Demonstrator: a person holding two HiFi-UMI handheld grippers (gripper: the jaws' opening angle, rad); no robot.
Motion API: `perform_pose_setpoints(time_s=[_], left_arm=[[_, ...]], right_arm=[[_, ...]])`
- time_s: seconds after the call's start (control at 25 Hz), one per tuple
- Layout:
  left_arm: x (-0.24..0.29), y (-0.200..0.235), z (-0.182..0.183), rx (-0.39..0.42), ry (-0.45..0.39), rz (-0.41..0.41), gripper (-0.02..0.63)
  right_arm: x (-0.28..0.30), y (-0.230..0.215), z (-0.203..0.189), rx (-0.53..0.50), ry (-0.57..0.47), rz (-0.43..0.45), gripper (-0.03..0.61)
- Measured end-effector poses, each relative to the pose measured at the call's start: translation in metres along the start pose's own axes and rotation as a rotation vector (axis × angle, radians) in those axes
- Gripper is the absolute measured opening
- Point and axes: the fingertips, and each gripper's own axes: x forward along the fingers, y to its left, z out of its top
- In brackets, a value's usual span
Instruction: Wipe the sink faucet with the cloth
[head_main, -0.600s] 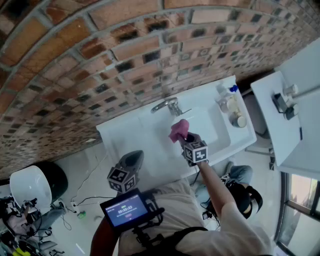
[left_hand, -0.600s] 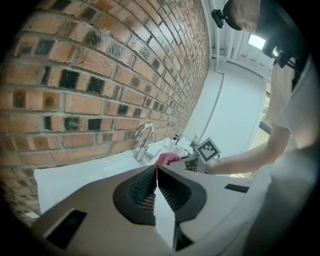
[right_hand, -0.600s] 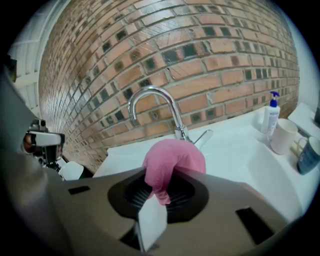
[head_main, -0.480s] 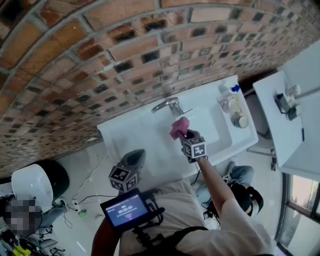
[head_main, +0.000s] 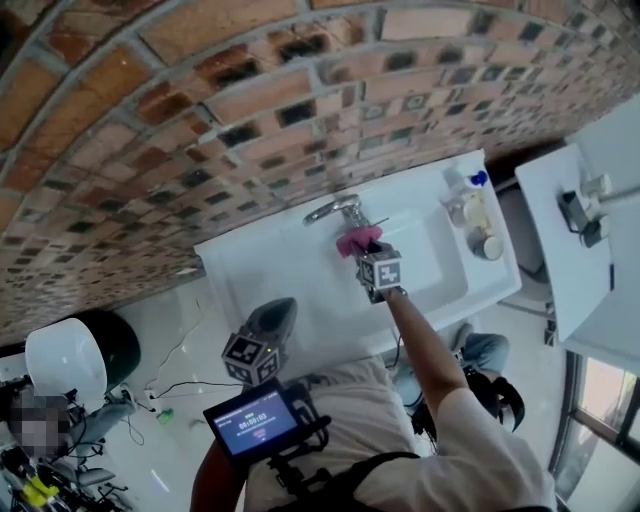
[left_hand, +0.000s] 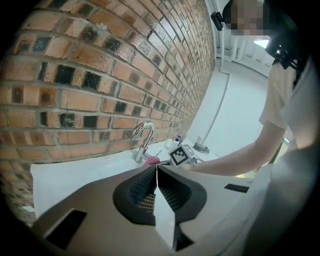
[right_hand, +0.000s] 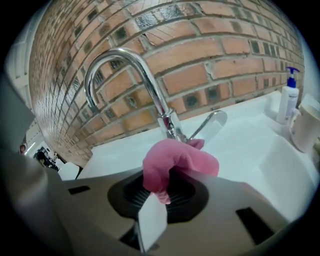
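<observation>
A chrome faucet (head_main: 337, 211) (right_hand: 131, 85) (left_hand: 142, 141) with a curved spout stands at the back of the white sink (head_main: 300, 270), against the brick wall. My right gripper (head_main: 362, 252) (right_hand: 162, 187) is shut on a pink cloth (head_main: 356, 240) (right_hand: 175, 162) (left_hand: 151, 161). The cloth sits right at the faucet's base, by its lever handle (right_hand: 207, 125). My left gripper (head_main: 275, 318) (left_hand: 156, 187) is shut with nothing in it and hangs low, in front of the sink's left part.
A pump bottle (head_main: 462, 182) (right_hand: 288, 100) and small containers (head_main: 480, 228) stand on the sink's right end. A second white counter (head_main: 560, 240) lies further right. A round white object (head_main: 62, 362) sits on the floor at left.
My right gripper has carried the pink cloth up from over the basin to the base of the faucet. The left gripper has barely moved.
</observation>
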Motion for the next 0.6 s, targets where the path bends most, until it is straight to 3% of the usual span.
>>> perform_pose_setpoints(time_s=[0.2, 0.4, 0.6], left_arm=[[0.003, 0.003, -0.003, -0.007, -0.016, 0.02, -0.009], [-0.001, 0.002, -0.004, -0.018, -0.02, 0.036, -0.009], [-0.001, -0.001, -0.005, -0.011, -0.011, 0.02, -0.009]], right_arm=[[0.012, -0.002, 0.001, -0.076, 0.016, 0.0, 0.081], [0.016, -0.018, -0.016, -0.198, 0.097, -0.031, 0.08], [0.018, -0.022, -0.009, -0.402, 0.135, -0.083, 0.08]])
